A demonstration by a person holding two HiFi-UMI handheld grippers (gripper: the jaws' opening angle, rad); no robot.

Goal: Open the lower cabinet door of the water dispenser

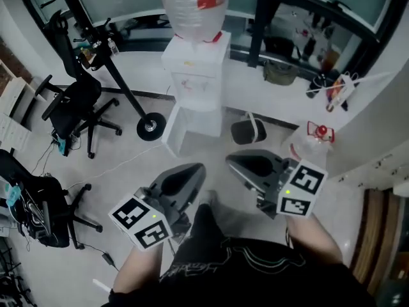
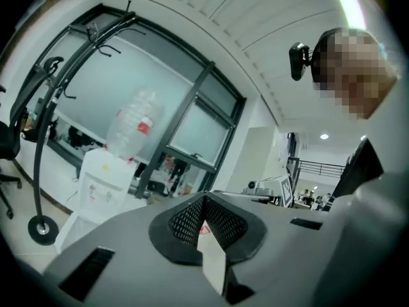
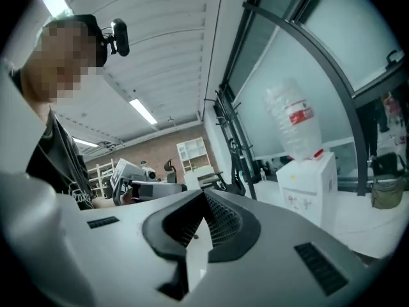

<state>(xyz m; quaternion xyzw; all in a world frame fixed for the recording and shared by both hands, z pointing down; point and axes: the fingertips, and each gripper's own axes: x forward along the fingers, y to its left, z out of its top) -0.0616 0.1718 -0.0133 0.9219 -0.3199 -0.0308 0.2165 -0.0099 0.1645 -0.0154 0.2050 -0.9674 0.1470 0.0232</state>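
Note:
The white water dispenser (image 1: 195, 75) stands at the far wall with a clear bottle (image 1: 192, 8) on top. Its lower cabinet door (image 1: 170, 130) hangs swung out to the left, and the white compartment behind it shows. Both grippers are held close to the person's body, well short of the dispenser and touching nothing. My left gripper (image 1: 199, 169) is shut with nothing between its jaws. My right gripper (image 1: 231, 160) is also shut and empty. The dispenser (image 2: 96, 178) shows far off beyond the left gripper (image 2: 204, 197), and the dispenser (image 3: 307, 184) likewise beyond the right gripper (image 3: 204, 194).
Two black office chairs (image 1: 77, 107) (image 1: 38, 203) stand at the left. A black stand on a wheel (image 1: 150, 125) leans just left of the dispenser. A dark round bin (image 1: 248, 132) and a clear red-capped jug (image 1: 316, 139) sit on the floor to its right.

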